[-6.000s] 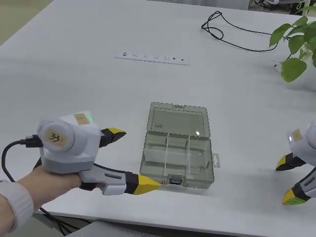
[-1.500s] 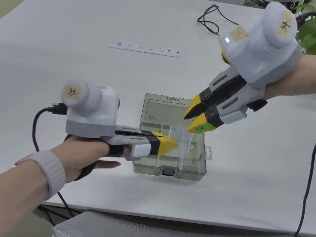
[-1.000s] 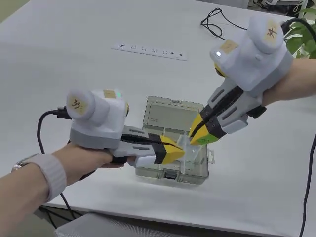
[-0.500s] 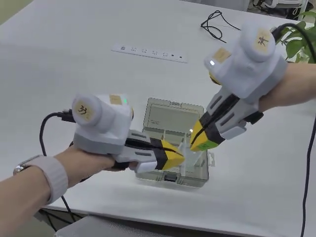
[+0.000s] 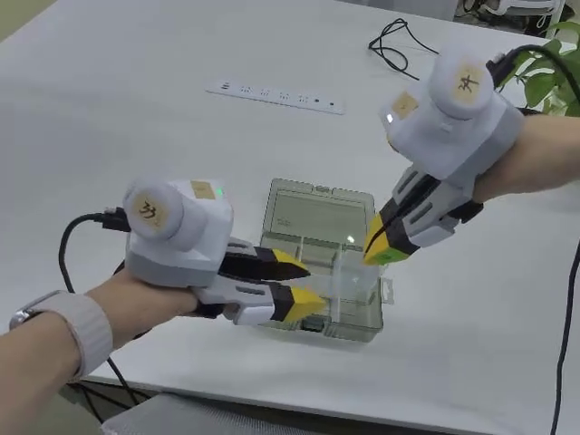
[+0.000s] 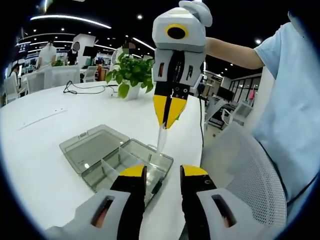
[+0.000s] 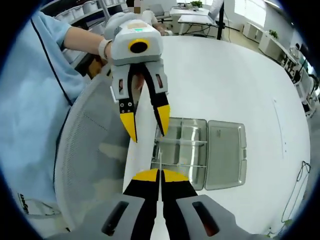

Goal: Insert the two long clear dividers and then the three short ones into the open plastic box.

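Above the box (image 5: 350,329), toward its right end, my right gripper (image 5: 381,252) has its jaws pressed together on the top edge of a clear divider (image 6: 161,140). The divider hangs down from my yellow tips, edge-on to my own camera, and its lower edge reaches the open base. Whether it sits in a slot or only rests there I cannot tell.

At the box's front left corner my left gripper (image 5: 299,284) points in across the base, jaws parted with nothing between them. One tip lies over the left side of the base, the other just beside the front wall. Both tips are near the divider but apart from it.

Inside the box, clear partitions (image 7: 182,142) cross the base and split it into compartments. The lid (image 5: 317,217) lies flat open behind the base.

Under the box is a white table (image 5: 136,109). Well behind the box lies a white power strip (image 5: 276,95). Farther back and to the right of the box a black cable (image 5: 408,45) loops on the table, and a green plant (image 5: 548,77) stands at the far right. On the near side of the box, past the table's edge, is a white mesh chair (image 7: 85,150).
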Action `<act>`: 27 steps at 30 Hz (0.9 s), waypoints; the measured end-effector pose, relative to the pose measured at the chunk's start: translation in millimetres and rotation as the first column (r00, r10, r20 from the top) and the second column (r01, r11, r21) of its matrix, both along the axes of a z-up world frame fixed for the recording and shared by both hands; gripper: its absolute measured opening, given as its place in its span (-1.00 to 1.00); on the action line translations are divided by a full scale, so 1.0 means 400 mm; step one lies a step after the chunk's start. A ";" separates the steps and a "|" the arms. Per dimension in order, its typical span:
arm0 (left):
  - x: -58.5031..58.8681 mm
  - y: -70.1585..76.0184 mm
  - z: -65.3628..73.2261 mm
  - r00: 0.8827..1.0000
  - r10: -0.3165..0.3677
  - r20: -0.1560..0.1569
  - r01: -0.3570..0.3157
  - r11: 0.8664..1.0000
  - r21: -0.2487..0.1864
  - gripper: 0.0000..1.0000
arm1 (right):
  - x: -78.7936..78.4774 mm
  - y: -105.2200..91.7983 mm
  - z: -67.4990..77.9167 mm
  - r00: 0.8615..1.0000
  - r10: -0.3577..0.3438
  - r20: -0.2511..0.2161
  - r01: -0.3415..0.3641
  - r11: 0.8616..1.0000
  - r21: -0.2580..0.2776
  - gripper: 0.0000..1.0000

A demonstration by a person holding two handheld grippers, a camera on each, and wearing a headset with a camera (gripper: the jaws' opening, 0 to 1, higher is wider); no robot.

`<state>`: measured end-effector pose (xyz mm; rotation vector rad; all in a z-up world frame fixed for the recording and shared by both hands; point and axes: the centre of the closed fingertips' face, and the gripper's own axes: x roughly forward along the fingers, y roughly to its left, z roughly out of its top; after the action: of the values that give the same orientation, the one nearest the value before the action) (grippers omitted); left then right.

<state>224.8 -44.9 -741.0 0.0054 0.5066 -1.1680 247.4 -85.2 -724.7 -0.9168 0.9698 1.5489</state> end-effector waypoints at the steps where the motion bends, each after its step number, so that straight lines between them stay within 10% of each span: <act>1: 0.001 0.004 -0.003 1.000 0.006 0.000 -0.006 1.000 0.005 -0.42 | 0.006 -0.004 -0.005 1.000 0.003 0.013 -0.003 1.000 -0.008 -0.96; 13: 0.020 0.069 -0.026 0.995 0.095 0.004 -0.095 0.994 0.050 0.04 | 0.061 -0.034 -0.045 0.994 -0.048 0.095 0.055 0.995 -0.082 -0.96; 27: 0.041 0.133 -0.052 0.981 0.187 0.042 -0.191 0.975 0.113 0.98 | 0.067 -0.036 -0.072 0.995 -0.059 0.075 0.067 0.993 -0.102 -0.96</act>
<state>241.2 8.5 -762.0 0.0747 0.5360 -0.9498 274.2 -99.7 -753.5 -0.9990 1.0261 1.4137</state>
